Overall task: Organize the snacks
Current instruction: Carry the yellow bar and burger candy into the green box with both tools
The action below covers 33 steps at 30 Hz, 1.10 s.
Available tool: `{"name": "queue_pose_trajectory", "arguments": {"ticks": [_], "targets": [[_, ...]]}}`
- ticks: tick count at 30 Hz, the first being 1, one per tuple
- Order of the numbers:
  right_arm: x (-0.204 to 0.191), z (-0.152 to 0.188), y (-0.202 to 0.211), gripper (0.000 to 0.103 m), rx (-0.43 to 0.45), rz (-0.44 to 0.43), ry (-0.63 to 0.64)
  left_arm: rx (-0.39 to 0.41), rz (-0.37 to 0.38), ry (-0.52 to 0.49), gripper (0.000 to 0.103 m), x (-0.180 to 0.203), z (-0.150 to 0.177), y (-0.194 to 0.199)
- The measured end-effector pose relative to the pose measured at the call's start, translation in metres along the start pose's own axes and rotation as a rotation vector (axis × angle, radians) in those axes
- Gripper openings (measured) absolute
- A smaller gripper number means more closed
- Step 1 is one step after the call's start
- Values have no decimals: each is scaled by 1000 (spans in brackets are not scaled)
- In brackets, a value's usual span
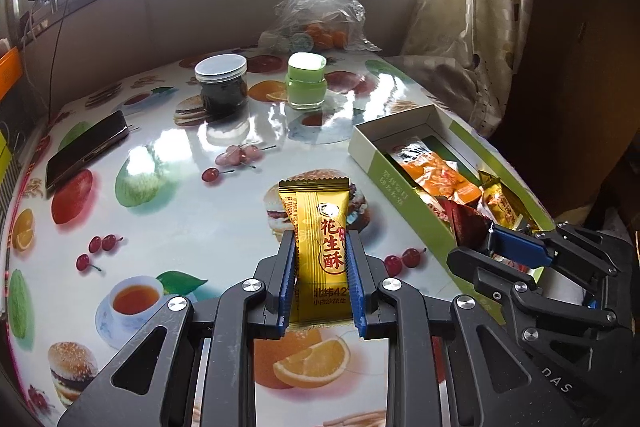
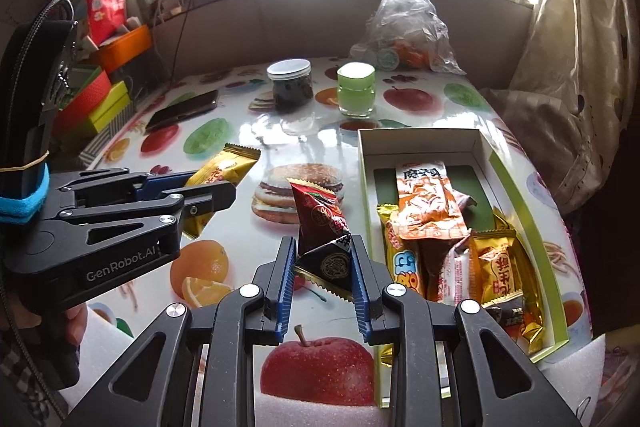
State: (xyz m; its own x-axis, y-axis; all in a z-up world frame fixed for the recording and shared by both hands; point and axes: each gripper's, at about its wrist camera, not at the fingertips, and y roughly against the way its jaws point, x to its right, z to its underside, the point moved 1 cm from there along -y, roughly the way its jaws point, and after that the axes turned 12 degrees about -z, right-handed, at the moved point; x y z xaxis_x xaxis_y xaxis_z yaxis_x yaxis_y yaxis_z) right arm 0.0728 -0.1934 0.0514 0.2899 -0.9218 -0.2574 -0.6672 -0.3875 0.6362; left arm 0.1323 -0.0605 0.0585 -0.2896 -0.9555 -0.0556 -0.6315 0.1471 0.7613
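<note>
My left gripper [image 1: 320, 243] is shut on a gold peanut-crisp packet [image 1: 320, 227] and holds it above the fruit-print table; the packet also shows in the right wrist view [image 2: 224, 171]. My right gripper [image 2: 324, 247] is shut on a dark red and black snack packet [image 2: 320, 223], just left of the open green-and-white box [image 2: 520, 183]. The box holds an orange packet [image 2: 428, 203] and several gold ones. In the left wrist view the box [image 1: 384, 183] lies at the right, with my right gripper [image 1: 496, 239] over its near end.
A dark jar with a white lid [image 1: 222, 85], a green jar [image 1: 306, 79] and a phone [image 1: 86, 149] sit on the far half of the table. A clear plastic bag [image 1: 320, 11] stands at the back. Coloured boxes [image 2: 100, 95] crowd the left edge. A curtain [image 2: 568, 67] hangs right.
</note>
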Motion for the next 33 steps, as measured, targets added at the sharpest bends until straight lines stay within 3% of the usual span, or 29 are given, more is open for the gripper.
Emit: {"name": "queue_pose_trajectory", "arguments": {"ticks": [33], "targets": [[86,36,51,25,36,154,-163,-51,131,-75,25,100,-39,-32]]}}
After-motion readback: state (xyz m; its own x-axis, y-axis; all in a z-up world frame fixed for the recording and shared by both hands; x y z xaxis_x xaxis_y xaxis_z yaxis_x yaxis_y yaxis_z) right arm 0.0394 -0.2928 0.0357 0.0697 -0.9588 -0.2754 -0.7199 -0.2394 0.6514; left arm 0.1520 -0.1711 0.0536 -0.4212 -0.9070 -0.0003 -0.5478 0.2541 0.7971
